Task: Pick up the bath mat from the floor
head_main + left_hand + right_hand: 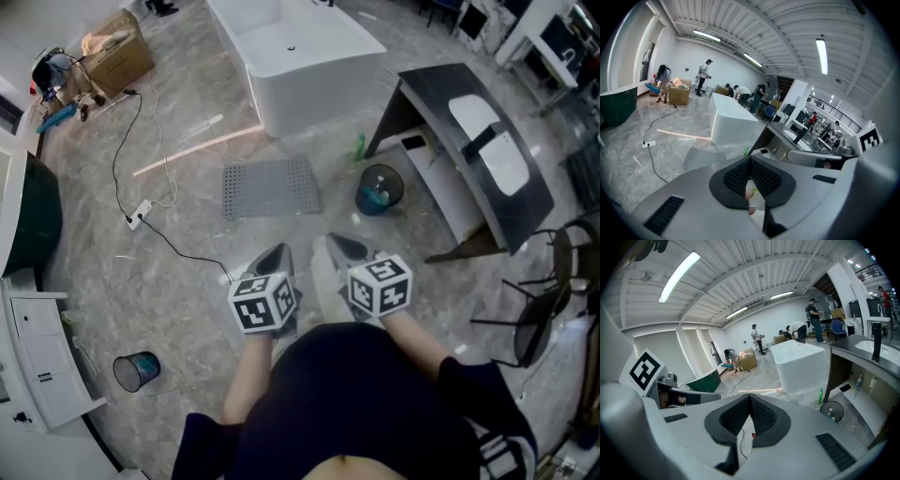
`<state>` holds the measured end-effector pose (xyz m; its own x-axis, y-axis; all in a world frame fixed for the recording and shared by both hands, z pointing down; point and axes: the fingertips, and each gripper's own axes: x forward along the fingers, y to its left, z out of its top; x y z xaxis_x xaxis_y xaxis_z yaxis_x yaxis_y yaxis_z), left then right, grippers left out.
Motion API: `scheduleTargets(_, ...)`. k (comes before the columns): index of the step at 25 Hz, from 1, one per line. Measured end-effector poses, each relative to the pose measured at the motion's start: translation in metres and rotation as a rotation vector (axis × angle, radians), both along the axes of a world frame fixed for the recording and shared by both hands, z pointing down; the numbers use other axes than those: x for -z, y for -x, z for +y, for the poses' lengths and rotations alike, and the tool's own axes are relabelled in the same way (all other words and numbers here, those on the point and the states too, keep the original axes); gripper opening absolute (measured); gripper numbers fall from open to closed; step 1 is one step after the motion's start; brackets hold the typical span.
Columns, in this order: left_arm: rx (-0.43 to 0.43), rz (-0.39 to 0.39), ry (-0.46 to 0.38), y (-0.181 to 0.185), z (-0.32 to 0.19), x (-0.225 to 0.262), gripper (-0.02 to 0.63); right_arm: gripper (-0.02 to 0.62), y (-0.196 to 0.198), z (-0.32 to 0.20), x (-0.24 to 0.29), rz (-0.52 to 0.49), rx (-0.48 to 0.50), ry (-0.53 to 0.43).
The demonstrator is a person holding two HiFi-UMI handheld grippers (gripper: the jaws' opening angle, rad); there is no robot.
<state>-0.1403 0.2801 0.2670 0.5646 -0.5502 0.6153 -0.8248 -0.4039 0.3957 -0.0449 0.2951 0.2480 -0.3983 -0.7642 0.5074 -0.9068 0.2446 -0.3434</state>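
Both tools held low, in front of the body. Left gripper: jaws pressed together, nothing between them. Right gripper: the same, shut and empty.

Mat lies flat on the floor ahead of both grippers, well apart from them, slightly toward the left one. Tub is beyond it, bin ahead of the right gripper.

Step, as we judge it: the approach. We would spread both jaws before reaching the mat, come down on its near edge, work a lower jaw under each near corner, pinch, then lift evenly; it looks limp and may sag.

Writing: none readable. The marker cubes carry only black-and-white patterns.
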Motion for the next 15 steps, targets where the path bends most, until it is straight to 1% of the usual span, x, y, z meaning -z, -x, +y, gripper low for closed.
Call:
scheduleTargets(6, 0.006, -0.007, 0.016, -0.013, -0.043, -0.006, 0.000, 0.011, -0.016, -0.044, -0.005, 0.007, -0.003, 0.022)
scheduleTargets(15, 0.018, -0.020, 0.035, -0.030, -0.113, -0.004, 0.000, 0.012, -0.030, -0.121, 0.006, -0.001, 0.043, 0.025)
